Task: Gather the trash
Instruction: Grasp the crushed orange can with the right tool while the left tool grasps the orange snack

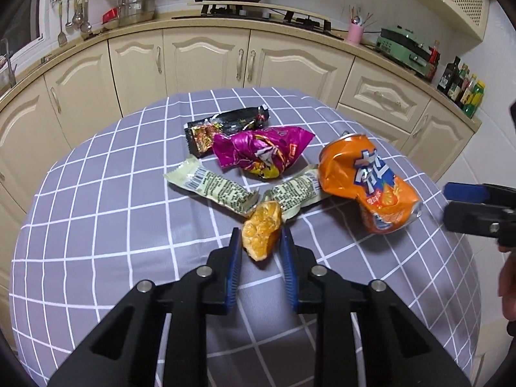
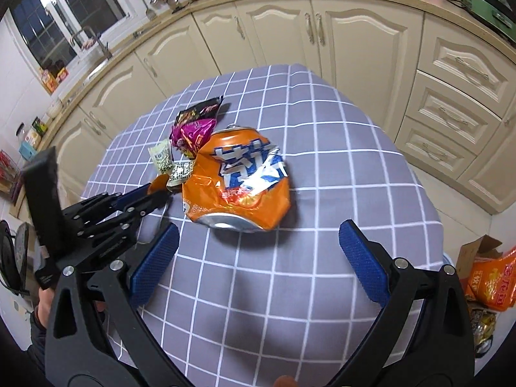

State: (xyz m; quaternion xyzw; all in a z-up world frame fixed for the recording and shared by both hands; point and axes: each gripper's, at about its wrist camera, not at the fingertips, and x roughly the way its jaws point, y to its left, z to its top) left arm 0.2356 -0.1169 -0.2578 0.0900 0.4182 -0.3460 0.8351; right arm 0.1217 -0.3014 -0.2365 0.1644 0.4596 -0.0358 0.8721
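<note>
The trash is seen gathered in one loose heap at the middle of the tabletop (image 1: 96, 193), which is covered by a grey checked cloth, presumably so each piece can be reached from the near edge. In the left wrist view the left claw (image 1: 261, 242) is closed in on the orange peel (image 1: 262, 229) at lower centre; the blue pads are set against its two sides, so the peel is judged gripped, taken first as the nearest piece. Just behind it two pale green wrappers (image 1: 213, 187) are laid end to end, with a magenta wrapper (image 1: 261, 151) and a black wrapper (image 1: 225, 125) partly overlapped further up the frame. The crushed orange can (image 2: 235, 180) is lying on its side at centre of the right wrist view, touching the wrappers at its left. The right claw (image 2: 258, 251) is held wide apart and empty just short of the can, apparently lined up to straddle it. A cardboard box (image 2: 480, 251) with packets is glimpsed at lower right, off the tabletop.
</note>
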